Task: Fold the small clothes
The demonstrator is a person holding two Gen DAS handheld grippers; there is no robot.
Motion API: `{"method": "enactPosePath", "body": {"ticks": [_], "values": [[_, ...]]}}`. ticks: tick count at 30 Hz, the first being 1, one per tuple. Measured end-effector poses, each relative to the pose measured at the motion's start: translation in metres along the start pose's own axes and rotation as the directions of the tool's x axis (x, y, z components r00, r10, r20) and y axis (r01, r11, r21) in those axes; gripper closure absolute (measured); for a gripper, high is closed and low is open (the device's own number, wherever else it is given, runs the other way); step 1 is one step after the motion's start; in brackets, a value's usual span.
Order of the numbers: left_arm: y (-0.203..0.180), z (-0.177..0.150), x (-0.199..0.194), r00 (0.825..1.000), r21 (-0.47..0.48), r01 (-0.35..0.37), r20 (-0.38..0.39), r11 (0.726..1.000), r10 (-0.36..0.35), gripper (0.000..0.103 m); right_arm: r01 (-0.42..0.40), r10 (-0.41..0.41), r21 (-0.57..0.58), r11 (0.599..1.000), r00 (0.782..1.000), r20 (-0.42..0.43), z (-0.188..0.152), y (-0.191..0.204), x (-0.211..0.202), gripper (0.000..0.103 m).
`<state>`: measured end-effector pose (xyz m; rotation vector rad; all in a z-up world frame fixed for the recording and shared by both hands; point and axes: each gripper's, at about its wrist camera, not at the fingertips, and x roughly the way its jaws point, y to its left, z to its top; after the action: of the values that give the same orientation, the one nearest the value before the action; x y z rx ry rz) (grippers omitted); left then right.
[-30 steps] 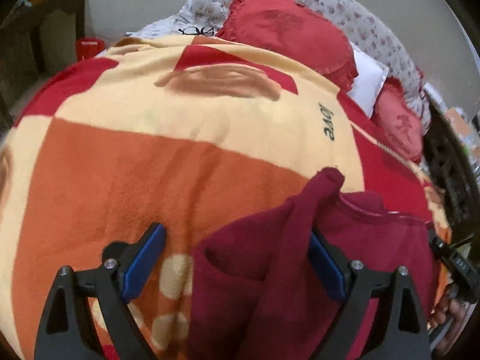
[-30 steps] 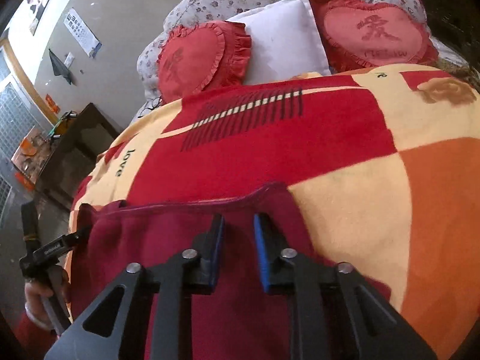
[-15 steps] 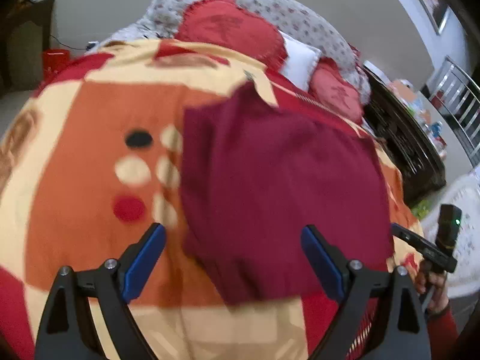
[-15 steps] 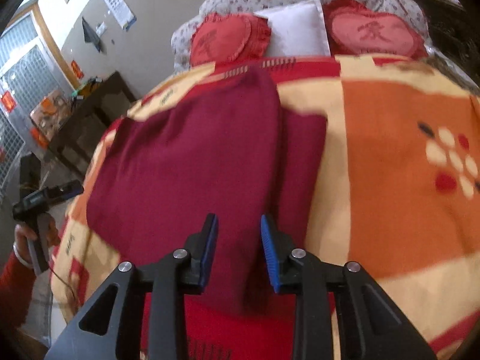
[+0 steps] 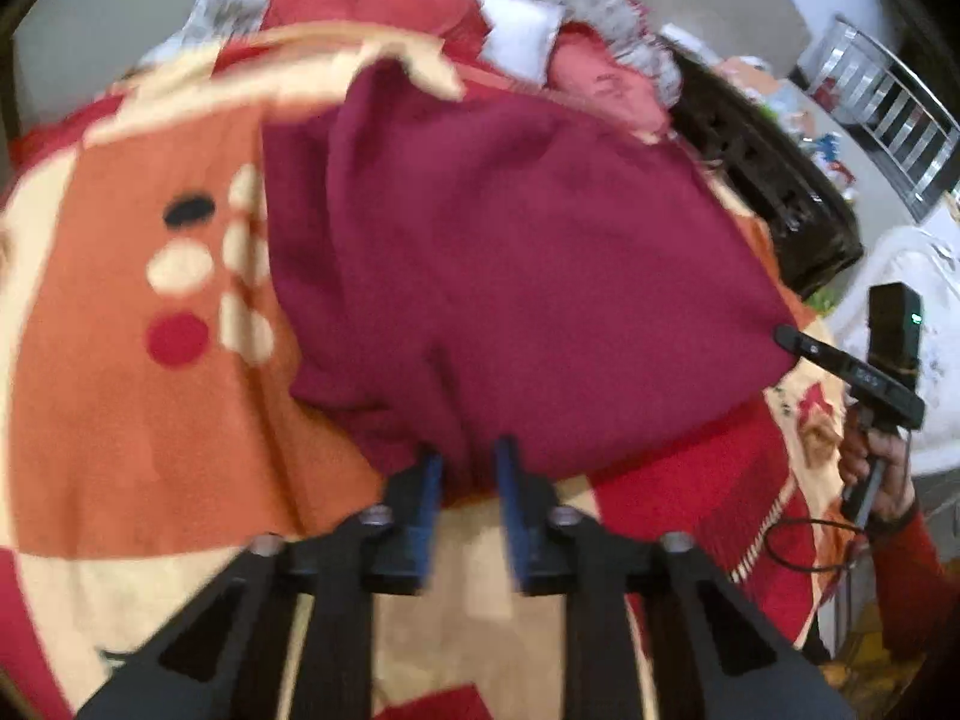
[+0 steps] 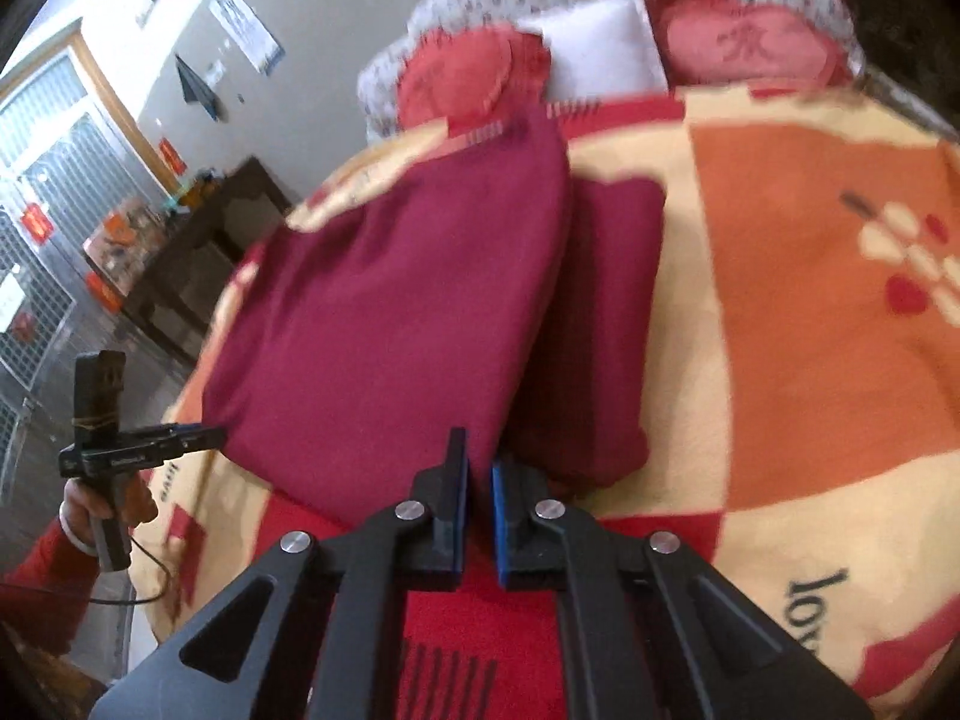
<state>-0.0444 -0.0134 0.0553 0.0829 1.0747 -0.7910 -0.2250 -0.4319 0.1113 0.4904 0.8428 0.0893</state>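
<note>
Maroon knit garment [image 5: 516, 252] lies spread on the blanket [image 5: 132, 420] of the bed, a soft, thick, matte cloth with rounded folds and no sharp crease. From the left tongs [image 5: 468, 468] it runs away toward 12 o'clock, its near hem bunched into a small pucker right between the blue pads [image 5: 429, 492]; the jaws are closing at this moment with that pucker of cloth between them, and the pads look already pressed on it. In the right wrist view the same garment [image 6: 384, 312] runs from 6 o'clock up to 12, long axis pointing at the pillows [image 6: 594, 42], with a narrower second layer or sleeve panel [image 6: 600, 324] lying alongside at 1 o'clock, partly tucked under the main panel. Right tongs [image 6: 480, 480] are clenched tight on the near edge, where the two layers meet; only a thin slit of cloth shows between the pads. Both tongs sit at the near hem, left and right corners, so neither is clearly nearer; the fold that suits this hold, I judge, carries the hem away toward 12 o'clock over the body. Blanket is fleecy, blocked in orange, cream and red, and likely to drag on the knit. Heart-shaped red cushions [image 6: 474, 78] with frilled edges sit at the head of the bed. Motion blur softens the left view.
</note>
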Motion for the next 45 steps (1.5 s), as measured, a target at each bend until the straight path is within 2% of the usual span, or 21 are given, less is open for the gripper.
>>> {"method": "enactPosePath", "body": {"ticks": [2, 5, 7, 9, 11, 13, 14, 15, 17, 19, 22, 24, 26, 29, 32, 35, 36, 38, 40, 43, 45], "values": [[0.004, -0.004, -0.005, 0.999, 0.015, -0.048, 0.014, 0.999, 0.047, 0.094, 0.038, -0.039, -0.012, 0.999, 0.999, -0.038, -0.004, -0.002, 0.007, 0.070], [0.022, -0.018, 0.016, 0.996, -0.050, -0.075, -0.056, 0.996, 0.072, 0.094, 0.076, -0.074, 0.008, 0.997, 0.991, -0.110, -0.011, -0.007, 0.027, 0.070], [0.027, -0.024, 0.016, 0.997, -0.082, -0.062, -0.041, 0.995, 0.059, 0.094, 0.081, -0.078, 0.034, 0.996, 0.993, -0.093, -0.010, -0.009, 0.022, 0.070], [0.026, -0.024, 0.006, 0.998, -0.095, -0.053, -0.020, 0.994, 0.052, 0.093, 0.132, -0.129, 0.046, 0.990, 0.990, -0.057, -0.007, -0.009, 0.010, 0.065], [0.025, -0.023, -0.006, 0.997, -0.092, -0.079, 0.008, 0.993, 0.080, 0.093, 0.181, -0.180, 0.048, 0.982, 0.983, -0.013, 0.000, 0.000, -0.005, 0.062], [0.021, -0.023, -0.020, 0.994, -0.083, -0.095, 0.052, 0.992, 0.100, 0.092, 0.133, -0.133, 0.007, 0.991, 0.991, 0.020, 0.010, 0.023, -0.007, 0.061], [0.020, -0.024, -0.024, 0.994, -0.089, -0.087, 0.063, 0.992, 0.093, 0.083, 0.109, -0.108, -0.027, 0.994, 0.994, 0.021, 0.015, 0.036, -0.001, 0.061], [0.019, -0.023, -0.026, 0.993, -0.105, -0.074, 0.079, 0.992, 0.082, 0.076, 0.082, -0.082, -0.064, 0.995, 0.997, 0.014, 0.021, 0.051, 0.008, 0.061], [0.015, -0.020, -0.023, 0.991, -0.139, -0.062, 0.109, 0.988, 0.077, 0.052, 0.002, -0.004, -0.136, 0.991, 1.000, -0.015, 0.041, 0.087, 0.038, 0.061], [0.015, -0.017, -0.019, 0.989, -0.162, -0.066, 0.123, 0.985, 0.087, 0.049, -0.049, 0.045, -0.197, 0.979, 0.999, -0.025, 0.061, 0.123, 0.071, 0.062], [0.020, -0.016, -0.003, 0.987, -0.223, -0.094, 0.109, 0.970, 0.121, 0.049, -0.079, 0.064, -0.277, 0.958, 0.996, -0.063, 0.084, 0.173, 0.122, 0.062], [0.024, -0.015, 0.009, 0.984, -0.241, -0.130, 0.088, 0.962, 0.155, 0.049, -0.075, 0.051, -0.309, 0.948, 0.995, -0.087, 0.094, 0.201, 0.155, 0.062], [0.029, -0.016, 0.016, 0.985, -0.258, -0.129, 0.077, 0.958, 0.153, 0.047, -0.060, 0.024, -0.348, 0.936, 0.994, -0.109, 0.100, 0.221, 0.185, 0.062], [0.035, -0.018, 0.020, 0.986, -0.287, -0.118, 0.078, 0.951, 0.146, 0.042, -0.058, 0.003, -0.371, 0.927, 0.989, -0.145, 0.103, 0.239, 0.229, 0.062], [0.038, -0.018, 0.022, 0.986, -0.293, -0.111, 0.085, 0.950, 0.141, 0.041, -0.015, -0.065, -0.340, 0.940, 0.973, -0.224, 0.100, 0.237, 0.270, 0.061], [0.039, -0.018, 0.022, 0.987, -0.287, -0.108, 0.085, 0.952, 0.137, 0.041, -0.026, -0.038, -0.281, 0.959, 0.975, -0.221, 0.103, 0.237, 0.265, 0.061], [0.039, -0.018, 0.022, 0.987, -0.286, -0.105, 0.086, 0.953, 0.134, 0.041, -0.036, -0.025, -0.266, 0.963, 0.975, -0.221, 0.104, 0.238, 0.260, 0.058], [0.040, -0.019, 0.023, 0.987, -0.287, -0.099, 0.092, 0.953, 0.130, 0.040, -0.044, -0.011, -0.262, 0.964, 0.979, -0.205, 0.103, 0.243, 0.250, 0.042], [0.040, -0.020, 0.023, 0.987, -0.291, -0.096, 0.099, 0.952, 0.130, 0.039, -0.047, -0.011, -0.285, 0.957, 0.980, -0.199, 0.100, 0.254, 0.249, 0.014], [0.039, -0.021, 0.023, 0.985, -0.298, -0.096, 0.107, 0.950, 0.134, 0.039, -0.043, -0.039, -0.318, 0.947, 0.968, -0.247, 0.092, 0.269, 0.266, 0.010], [0.037, -0.023, 0.021, 0.984, -0.300, -0.096, 0.114, 0.949, 0.135, 0.039, 0.020, -0.121, -0.377, 0.926, 0.962, -0.246, 0.084, 0.280, 0.281, 0.008]]}}
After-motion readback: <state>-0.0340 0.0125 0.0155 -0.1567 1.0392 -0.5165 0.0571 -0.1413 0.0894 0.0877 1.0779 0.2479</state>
